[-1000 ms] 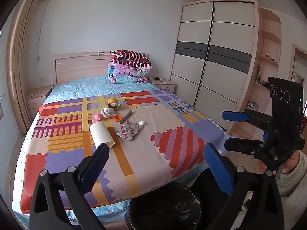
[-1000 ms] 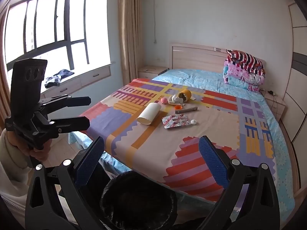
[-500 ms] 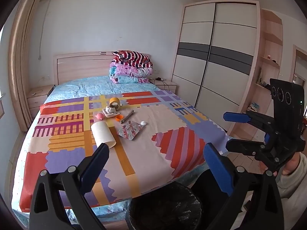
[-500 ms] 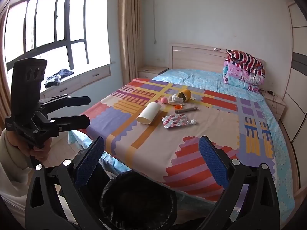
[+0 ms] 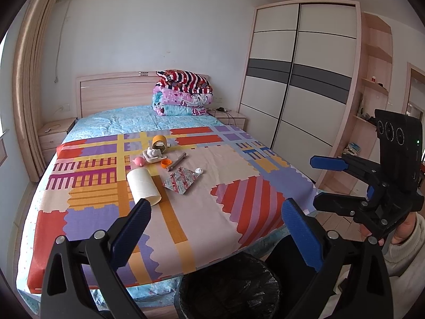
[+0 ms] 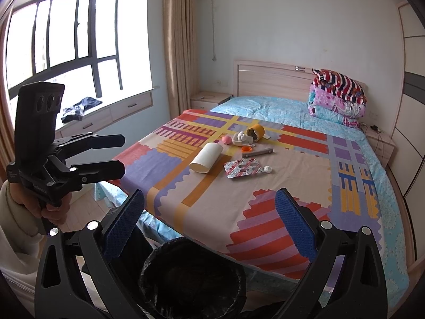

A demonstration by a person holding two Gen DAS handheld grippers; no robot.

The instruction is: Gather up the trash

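Trash cluster — paper roll (image 5: pixel 143 186), foil wrapper (image 5: pixel 180 183), white cap (image 5: pixel 199 171) — lies mid-bed (image 5: pixel 239 164), unmoved since earlier frames. Black bin (image 5: pixel 228 287) at the foot. Left gripper (image 5: pixel 215 228) and right gripper (image 6: pixel 209 226) both spread, empty; left view has panned slightly right.

A matt printed cloth bedspread (image 5: pixel 239 186) is seen. On it, a smooth paper tube (image 5: pixel 143 186) and a crinkled glossy foil wrapper (image 5: pixel 180 182) are laid. Pale wood grain is shown by the headboard (image 5: pixel 117 93) behind.
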